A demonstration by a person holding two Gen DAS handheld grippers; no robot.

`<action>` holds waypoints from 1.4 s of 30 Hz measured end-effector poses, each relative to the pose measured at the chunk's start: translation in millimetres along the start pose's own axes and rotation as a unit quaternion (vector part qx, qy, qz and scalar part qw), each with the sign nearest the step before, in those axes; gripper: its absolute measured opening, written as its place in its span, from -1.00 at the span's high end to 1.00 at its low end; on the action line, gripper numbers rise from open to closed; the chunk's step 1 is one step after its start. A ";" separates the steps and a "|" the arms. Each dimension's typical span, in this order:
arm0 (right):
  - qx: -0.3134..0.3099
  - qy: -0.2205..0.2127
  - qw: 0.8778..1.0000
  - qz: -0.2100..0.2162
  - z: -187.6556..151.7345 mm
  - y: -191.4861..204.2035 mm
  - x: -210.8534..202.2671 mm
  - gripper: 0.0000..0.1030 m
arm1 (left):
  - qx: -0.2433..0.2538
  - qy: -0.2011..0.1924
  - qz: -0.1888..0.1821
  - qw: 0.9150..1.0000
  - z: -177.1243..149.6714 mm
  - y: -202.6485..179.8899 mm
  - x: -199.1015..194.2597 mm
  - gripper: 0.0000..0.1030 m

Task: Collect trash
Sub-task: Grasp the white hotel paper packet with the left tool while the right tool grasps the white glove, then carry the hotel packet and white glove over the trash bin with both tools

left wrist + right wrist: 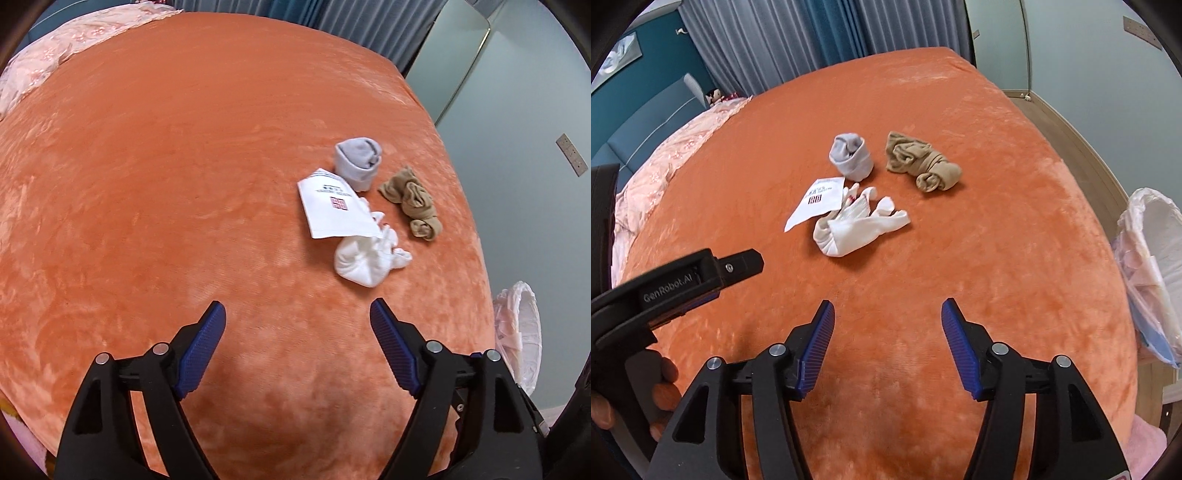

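Note:
A white paper package label point(334, 205) point(816, 203) with a red logo lies flat on the orange bedspread point(184, 166) point(960, 258). It partly covers a bundle of white socks point(365, 258) point(857, 225). A rolled grey sock point(356, 162) point(851, 155) and tan stockings point(412, 201) point(921, 164) lie beside it. My left gripper point(297, 312) is open and empty, short of the pile; it also shows at the left in the right wrist view point(738, 266). My right gripper point(886, 310) is open and empty, short of the pile.
A bin lined with a white plastic bag point(517, 332) point(1148, 269) stands on the floor off the bed's right edge. A pink quilt point(55, 62) point(665, 166) lies at the far left. Curtains and a pale wall stand behind the bed.

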State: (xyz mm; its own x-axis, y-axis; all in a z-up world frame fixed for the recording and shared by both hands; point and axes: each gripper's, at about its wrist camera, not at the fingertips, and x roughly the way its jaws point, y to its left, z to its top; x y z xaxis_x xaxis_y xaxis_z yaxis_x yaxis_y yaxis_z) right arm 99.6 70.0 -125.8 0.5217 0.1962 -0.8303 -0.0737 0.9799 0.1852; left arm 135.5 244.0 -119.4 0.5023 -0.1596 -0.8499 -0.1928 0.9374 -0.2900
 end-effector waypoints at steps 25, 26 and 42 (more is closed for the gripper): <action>0.018 0.024 0.999 0.029 54.3 20.5 86.8 0.09 | -0.051 0.050 -0.077 0.994 79.0 1.3 85.9 -0.12; 0.018 0.030 0.999 0.032 54.4 20.0 90.3 0.23 | -0.051 0.053 -0.083 0.994 79.4 1.1 88.6 -0.02; 0.051 0.021 0.997 0.057 45.8 -6.4 58.9 0.87 | -0.013 0.034 -0.112 0.993 67.9 -27.0 60.9 0.89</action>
State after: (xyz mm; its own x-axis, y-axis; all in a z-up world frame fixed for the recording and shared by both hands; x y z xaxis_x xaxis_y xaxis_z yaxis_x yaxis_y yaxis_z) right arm 169.8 73.6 -151.8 0.4787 0.3097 -0.8216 -0.0435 0.9430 0.3301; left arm 228.5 230.0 -133.4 0.4765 -0.3844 -0.7906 -0.1047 0.8681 -0.4852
